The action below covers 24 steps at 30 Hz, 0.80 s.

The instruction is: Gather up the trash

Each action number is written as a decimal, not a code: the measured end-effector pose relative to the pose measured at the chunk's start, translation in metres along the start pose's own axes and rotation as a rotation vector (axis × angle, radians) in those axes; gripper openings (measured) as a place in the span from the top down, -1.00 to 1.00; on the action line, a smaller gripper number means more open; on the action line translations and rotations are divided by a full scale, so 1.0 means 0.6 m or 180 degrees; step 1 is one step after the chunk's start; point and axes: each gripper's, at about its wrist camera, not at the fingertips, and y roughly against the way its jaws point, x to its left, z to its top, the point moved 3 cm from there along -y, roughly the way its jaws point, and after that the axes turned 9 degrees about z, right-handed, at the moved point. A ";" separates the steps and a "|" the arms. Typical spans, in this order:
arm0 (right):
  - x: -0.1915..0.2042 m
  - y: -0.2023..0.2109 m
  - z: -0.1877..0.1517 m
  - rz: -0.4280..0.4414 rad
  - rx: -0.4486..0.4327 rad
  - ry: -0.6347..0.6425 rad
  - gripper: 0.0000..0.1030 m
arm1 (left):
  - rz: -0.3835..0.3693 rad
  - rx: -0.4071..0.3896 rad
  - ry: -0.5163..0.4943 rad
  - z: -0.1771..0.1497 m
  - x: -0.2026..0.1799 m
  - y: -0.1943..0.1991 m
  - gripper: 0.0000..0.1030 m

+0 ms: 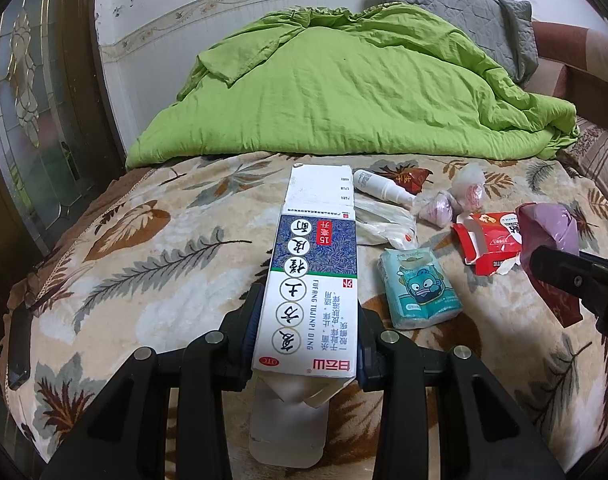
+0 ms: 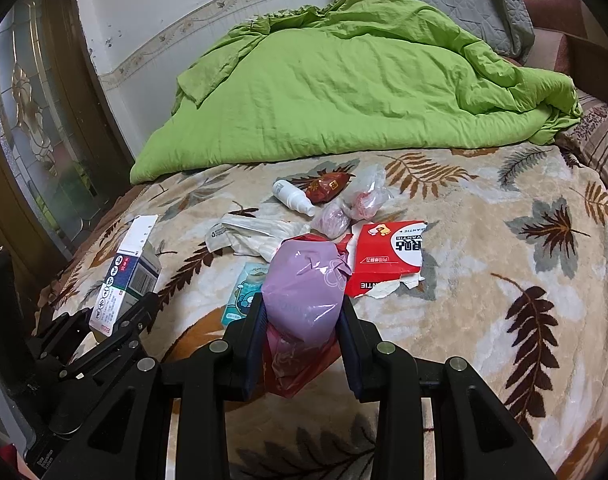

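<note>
Nearest the left wrist camera, the left gripper [image 1: 307,332] is clamped on a long white-and-blue medicine box [image 1: 311,280], its blue-padded fingers [image 1: 251,320] pressing both long sides near the box's lower end; the box points away along the fingers, and its torn-open bottom flap hangs below them. Only this view shows the printed front of the box; the right wrist view shows it from the side, tilted up off the leaf-patterned blanket [image 2: 483,280], with the left gripper below it at the left edge.

From the right wrist camera, the right gripper [image 2: 302,320] is closed on a bundled purple plastic bag [image 2: 304,284] with a red bag [image 2: 296,364] hanging beneath it, the fingers [image 2: 349,320] squeezing it from both sides. In the left view this gripper shows only as a black tip at the right edge, with the purple bundle just beyond it.

Just past the grippers on the blanket lie a teal tissue pack [image 1: 419,292] and a torn red carton [image 2: 387,260]. Between them and farther back lies crumpled white plastic [image 2: 256,236], then two small clear knotted bags [image 2: 357,204], a white spray bottle [image 2: 294,198] and a dark red wrapper [image 2: 325,186], close together. Beyond these a green quilt [image 1: 343,92] is heaped, with a grey pillow [image 1: 463,16] against the wall behind it.
</note>
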 end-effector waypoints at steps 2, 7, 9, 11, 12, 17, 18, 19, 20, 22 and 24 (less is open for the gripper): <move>0.000 0.000 0.000 -0.0001 0.0000 -0.0001 0.29 | -0.0003 0.0003 0.0001 0.000 0.000 0.000 0.31; 0.000 0.000 0.000 0.0000 0.0001 -0.0002 0.29 | -0.0005 0.0004 0.0003 0.001 0.000 0.000 0.31; 0.000 0.000 0.000 0.0001 0.0000 0.0005 0.29 | -0.0002 0.0007 0.0003 0.000 0.000 0.000 0.31; 0.003 0.000 0.000 0.0005 0.0000 0.0010 0.29 | -0.0005 0.0008 0.0005 0.001 0.000 0.000 0.31; 0.003 0.001 0.000 0.0004 0.0000 0.0009 0.29 | -0.0003 0.0008 0.0005 0.001 0.000 0.000 0.31; 0.003 0.000 0.000 0.0007 -0.0004 0.0012 0.29 | -0.0017 0.0035 0.0031 -0.002 0.001 -0.002 0.31; 0.005 0.000 0.000 0.0009 -0.0003 0.0014 0.29 | -0.0018 0.0042 0.0042 -0.003 0.002 -0.003 0.31; 0.005 0.001 0.000 0.0005 -0.0003 0.0012 0.29 | -0.0018 0.0049 0.0051 -0.004 0.003 -0.003 0.31; 0.005 0.001 0.000 0.0007 -0.0005 0.0014 0.29 | -0.0021 0.0054 0.0057 -0.003 0.007 -0.005 0.31; 0.007 0.000 0.000 0.0009 -0.0005 0.0017 0.29 | -0.0019 0.0064 0.0062 -0.003 0.008 -0.006 0.31; 0.008 0.000 0.000 0.0012 -0.0003 0.0021 0.29 | -0.0020 0.0060 0.0064 -0.003 0.008 -0.006 0.31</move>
